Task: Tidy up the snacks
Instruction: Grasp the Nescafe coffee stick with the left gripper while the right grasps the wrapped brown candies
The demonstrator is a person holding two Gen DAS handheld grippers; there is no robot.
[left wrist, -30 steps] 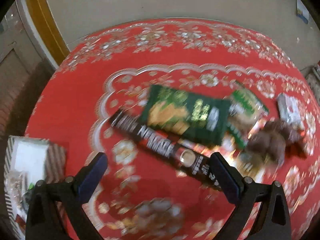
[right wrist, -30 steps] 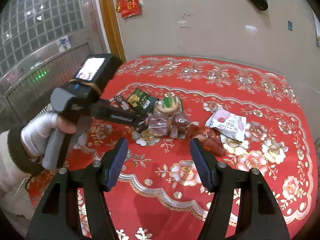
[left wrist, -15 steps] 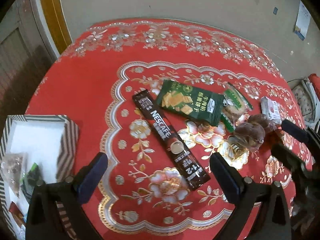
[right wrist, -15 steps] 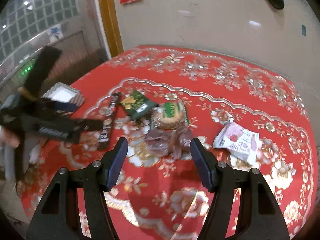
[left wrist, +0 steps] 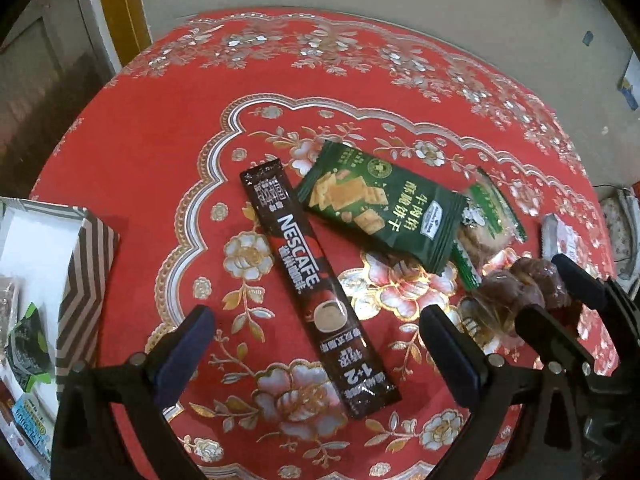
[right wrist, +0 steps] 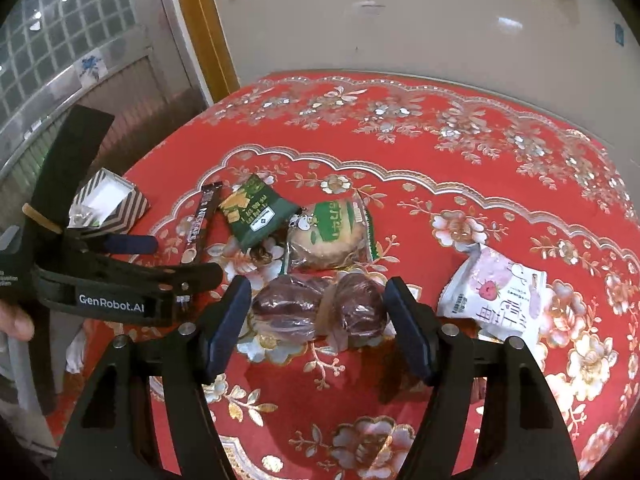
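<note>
Snacks lie on the red tablecloth. A dark Nescafe stick (left wrist: 316,288) lies between the fingers of my open left gripper (left wrist: 316,340), which hovers over its near end. A green cracker packet (left wrist: 380,208) and a round biscuit pack (left wrist: 488,224) lie beyond. My right gripper (right wrist: 318,316) is open, its fingers on either side of two brown wrapped sweets (right wrist: 320,308). A pink and white strawberry packet (right wrist: 496,296) lies to their right. The right gripper's fingers (left wrist: 560,340) show at the right of the left wrist view.
A striped box (left wrist: 80,264) holding several snack packets stands at the table's left edge; it also shows in the right wrist view (right wrist: 112,204). The left gripper's body (right wrist: 120,280) reaches in from the left. A wall and door frame stand behind the table.
My right gripper has moved forward and down, so the brown sweets now sit between its fingers. My left gripper has drawn closer over the Nescafe stick.
</note>
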